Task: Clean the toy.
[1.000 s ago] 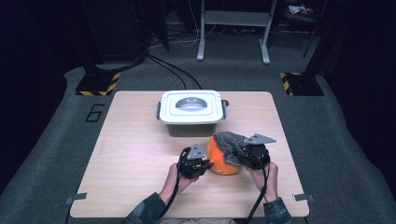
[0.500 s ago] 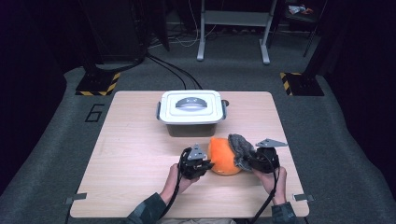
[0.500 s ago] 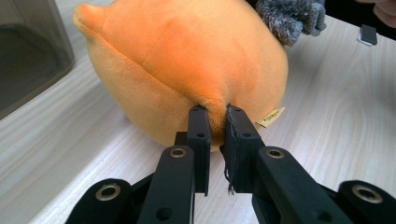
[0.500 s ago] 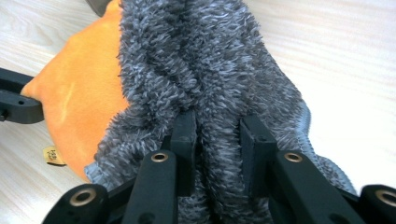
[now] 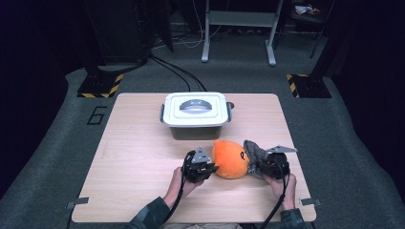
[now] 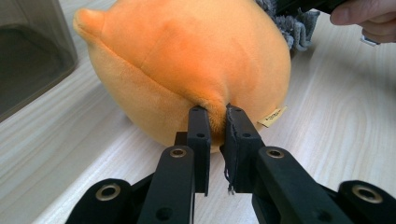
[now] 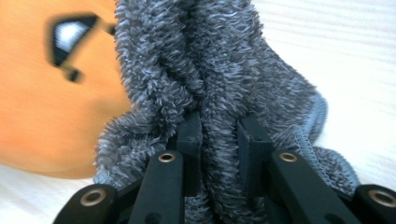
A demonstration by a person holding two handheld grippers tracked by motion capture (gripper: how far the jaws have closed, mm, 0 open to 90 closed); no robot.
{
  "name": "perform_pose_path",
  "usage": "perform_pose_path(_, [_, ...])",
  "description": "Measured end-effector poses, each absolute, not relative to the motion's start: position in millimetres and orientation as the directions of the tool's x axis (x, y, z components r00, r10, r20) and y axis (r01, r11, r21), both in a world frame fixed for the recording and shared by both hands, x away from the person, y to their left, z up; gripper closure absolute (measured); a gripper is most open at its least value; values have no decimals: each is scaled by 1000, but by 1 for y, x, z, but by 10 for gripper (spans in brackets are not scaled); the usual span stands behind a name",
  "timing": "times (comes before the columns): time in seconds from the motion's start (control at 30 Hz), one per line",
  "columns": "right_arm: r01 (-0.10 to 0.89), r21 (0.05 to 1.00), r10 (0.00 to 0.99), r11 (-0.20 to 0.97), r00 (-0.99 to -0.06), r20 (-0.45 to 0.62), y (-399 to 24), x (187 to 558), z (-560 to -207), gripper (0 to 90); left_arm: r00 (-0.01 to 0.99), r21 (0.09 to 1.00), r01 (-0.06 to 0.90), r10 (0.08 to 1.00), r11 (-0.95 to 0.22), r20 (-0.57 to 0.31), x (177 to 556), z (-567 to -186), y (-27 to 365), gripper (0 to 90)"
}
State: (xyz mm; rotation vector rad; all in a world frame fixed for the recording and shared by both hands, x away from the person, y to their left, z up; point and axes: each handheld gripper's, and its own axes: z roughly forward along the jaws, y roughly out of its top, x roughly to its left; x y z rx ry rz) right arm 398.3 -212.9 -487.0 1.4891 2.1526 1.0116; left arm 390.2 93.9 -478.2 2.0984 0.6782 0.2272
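An orange plush toy (image 5: 229,160) lies on the wooden table (image 5: 138,157) near the front edge. My left gripper (image 5: 212,168) is at its left side, shut on a pinch of its orange fabric (image 6: 215,116). A fluffy grey cloth (image 5: 254,151) rests against the toy's right side. My right gripper (image 5: 258,164) is shut on a fold of that cloth (image 7: 218,128), and its jaws have just closed a little tighter on it. In the right gripper view, the toy's face (image 7: 42,93) with a dark eye sits left of the cloth (image 7: 224,70).
A white lidded box (image 5: 196,114) with a grey handle and a dark body stands just behind the toy, mid-table. Its dark wall (image 6: 28,65) is at the left of the left gripper view. Bare tabletop lies to the left.
My right gripper has carried the grey cloth from the top of the toy down and to the right, to the toy's right side. The left gripper has stayed put.
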Motion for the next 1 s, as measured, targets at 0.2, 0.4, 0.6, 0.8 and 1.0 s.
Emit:
perform_pose_path(0.2, [616,769,912,170,-394,114,-211,388,-461,747,830,806,385,552,-451,-87,392,-477,95,817])
perform_pose_path(0.4, [538,806,873,248,-485,55,-177,381,-426,745,828,808,378,555,-451,-78,392,-476,94,817])
perform_pose_path(0.6, [497,809,832,314,-554,17,-145,386,-416,753,831,806,375,552,-458,-73,392,-475,94,817])
perform_pose_path(0.8, [459,837,804,298,-593,38,-132,384,-404,758,835,809,369,546,-457,-73,392,-475,93,817])
perform_pose_path(1.0, [468,815,785,341,-619,27,-110,395,-413,758,834,810,370,548,-456,-72,391,-474,92,817])
